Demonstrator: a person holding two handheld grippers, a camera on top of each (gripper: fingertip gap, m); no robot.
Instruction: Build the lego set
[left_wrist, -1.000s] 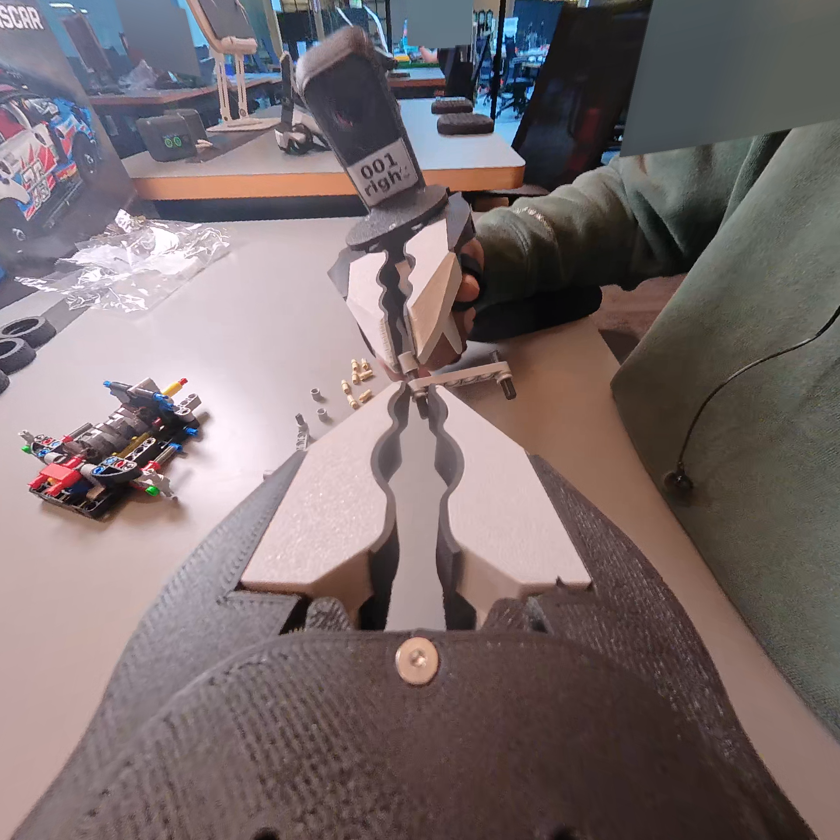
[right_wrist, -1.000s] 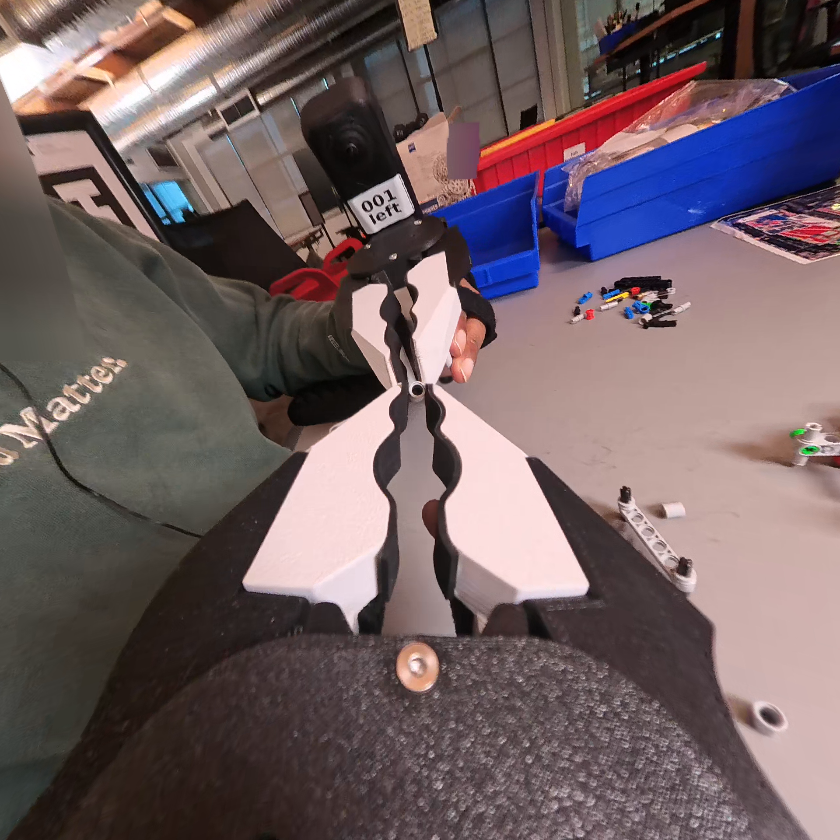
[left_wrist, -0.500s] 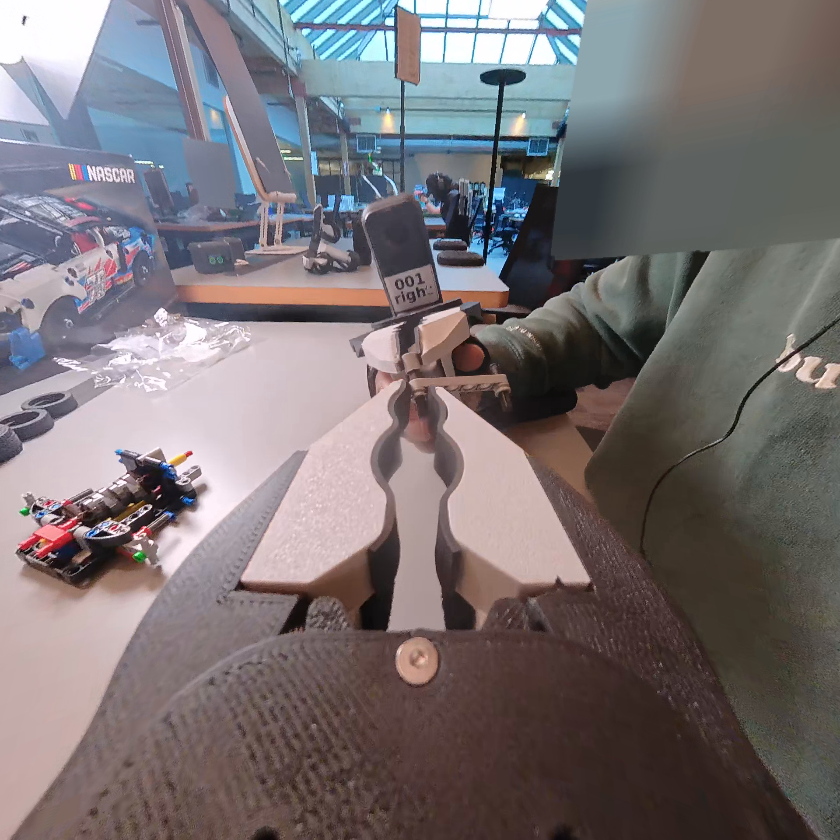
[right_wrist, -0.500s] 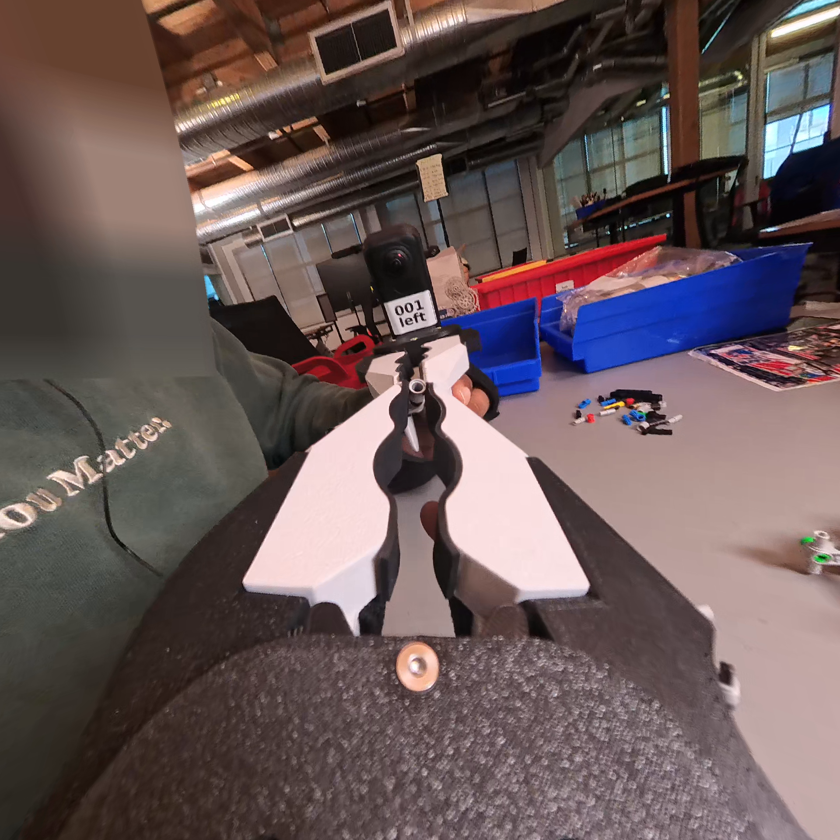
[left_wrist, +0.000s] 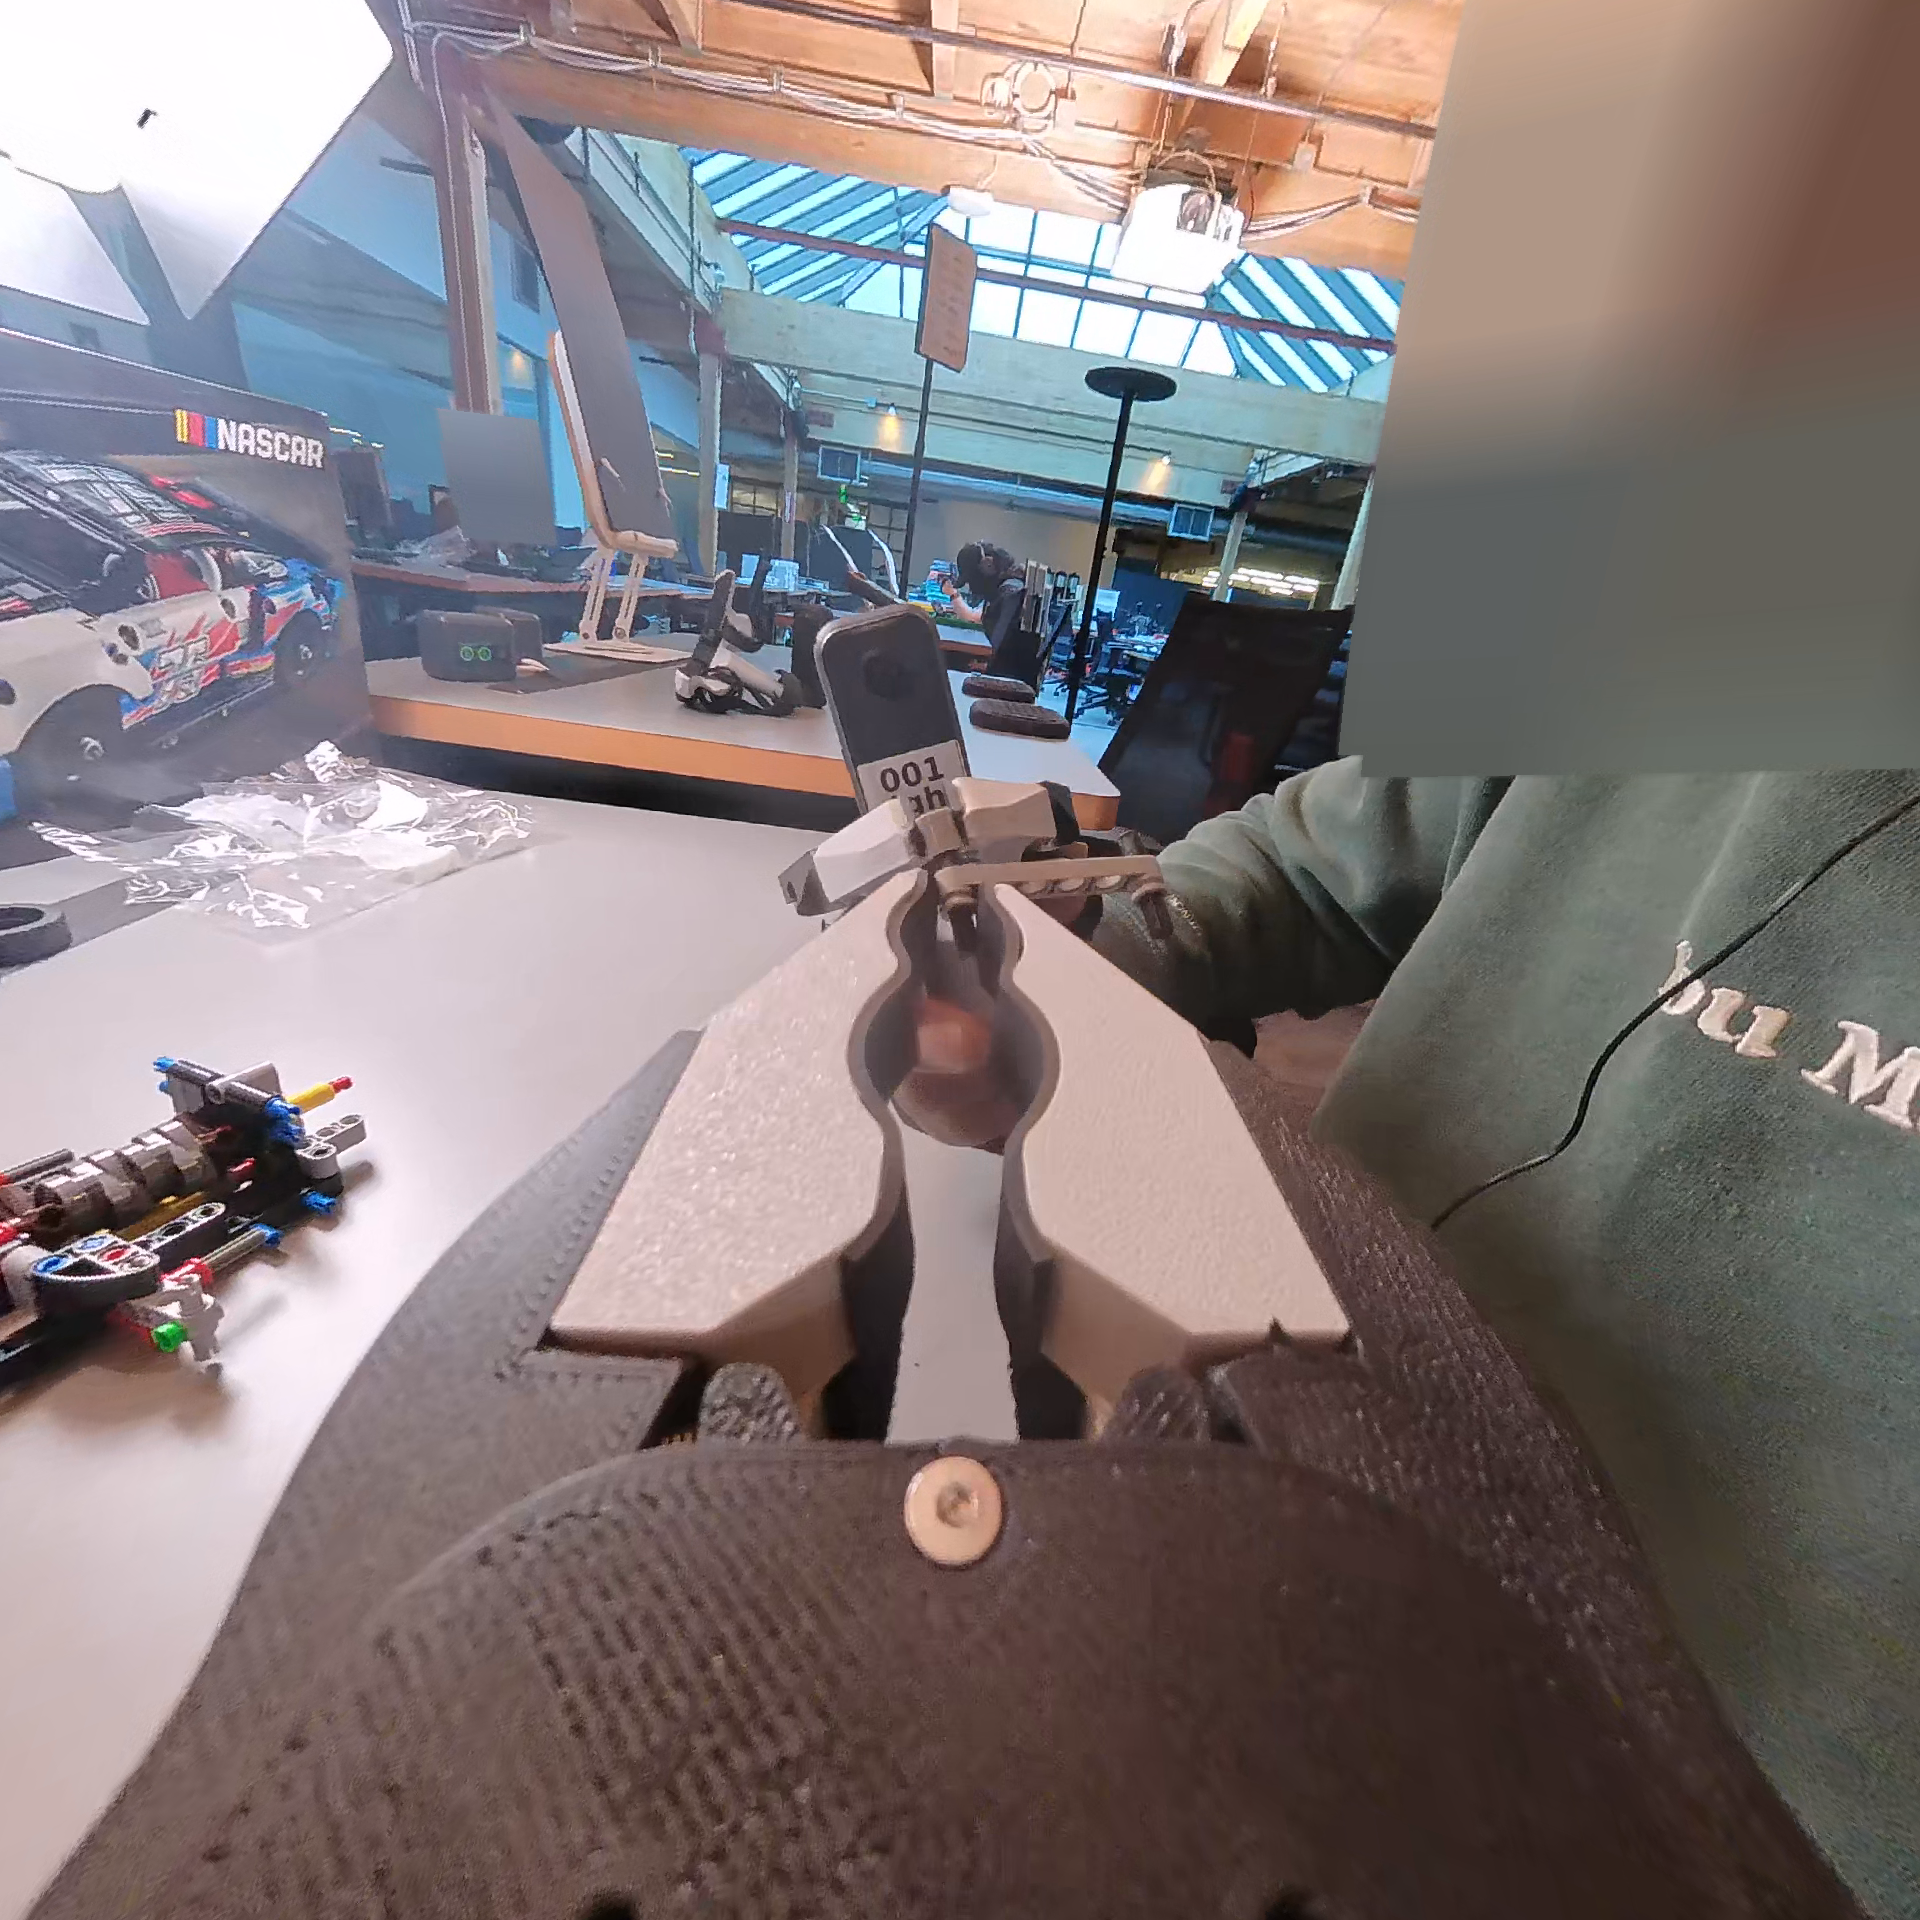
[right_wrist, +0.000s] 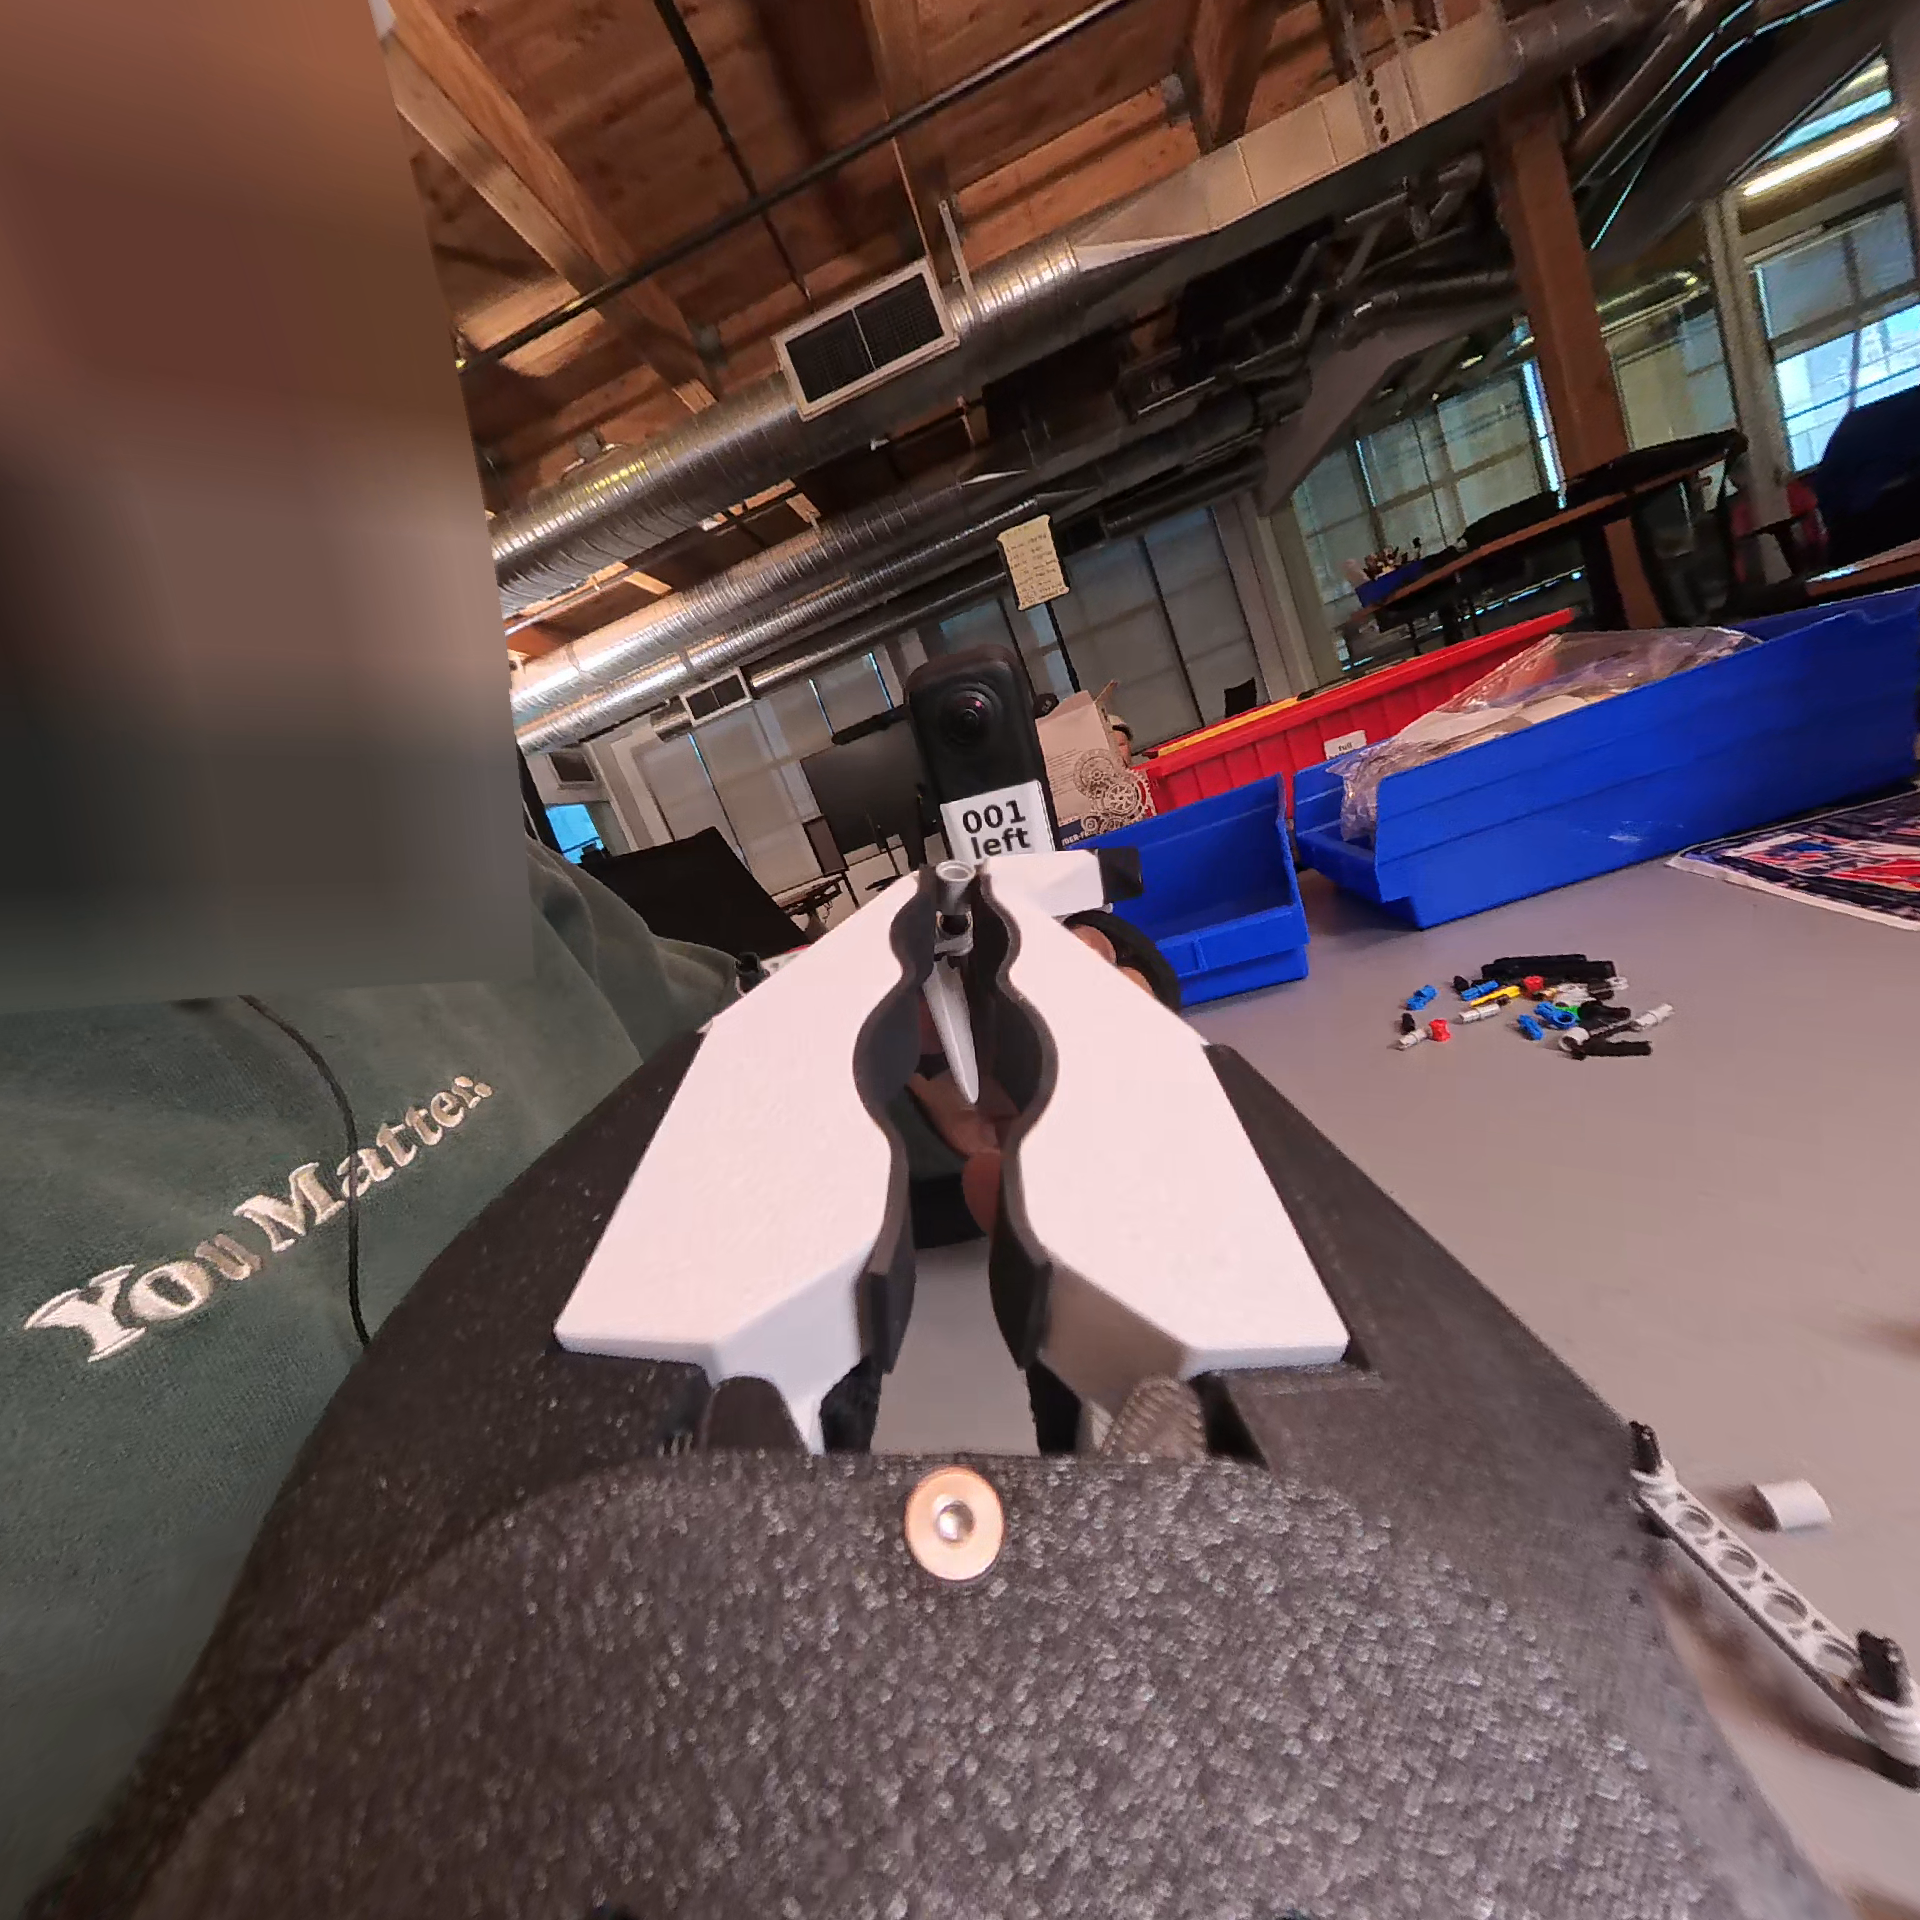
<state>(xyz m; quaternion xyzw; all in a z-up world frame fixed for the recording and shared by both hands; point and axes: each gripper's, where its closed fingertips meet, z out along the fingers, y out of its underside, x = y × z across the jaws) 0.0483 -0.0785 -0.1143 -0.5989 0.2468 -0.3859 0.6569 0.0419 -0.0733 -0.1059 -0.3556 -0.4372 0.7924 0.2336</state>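
My left gripper (left_wrist: 951, 888) is shut on one end of a grey holed beam (left_wrist: 1049, 878), which sticks out to the right with black pins at its ends. My right gripper (right_wrist: 954, 883) is shut on a small grey bush (right_wrist: 954, 891). The two grippers face each other tip to tip, held up above the table in front of the person's green sweatshirt. In the left wrist view the right gripper (left_wrist: 925, 847) sits just behind the beam. Whether the bush touches the beam is hidden by the fingers. The partly built car chassis (left_wrist: 145, 1195) lies on the table to the left.
A clear plastic bag (left_wrist: 301, 821), a tyre (left_wrist: 26, 925) and the set's box (left_wrist: 156, 582) stand at the far left. Blue bins (right_wrist: 1558, 821), loose small pieces (right_wrist: 1527, 1008), a booklet (right_wrist: 1829, 862), a second beam (right_wrist: 1766, 1600) and a grey bush (right_wrist: 1792, 1532) are on the right. Both grippers' tips are close together, under 4 cm apart.
Both grippers have risen from just above the table and tilted up to nearly level. They stay shut on their parts and tip to tip.
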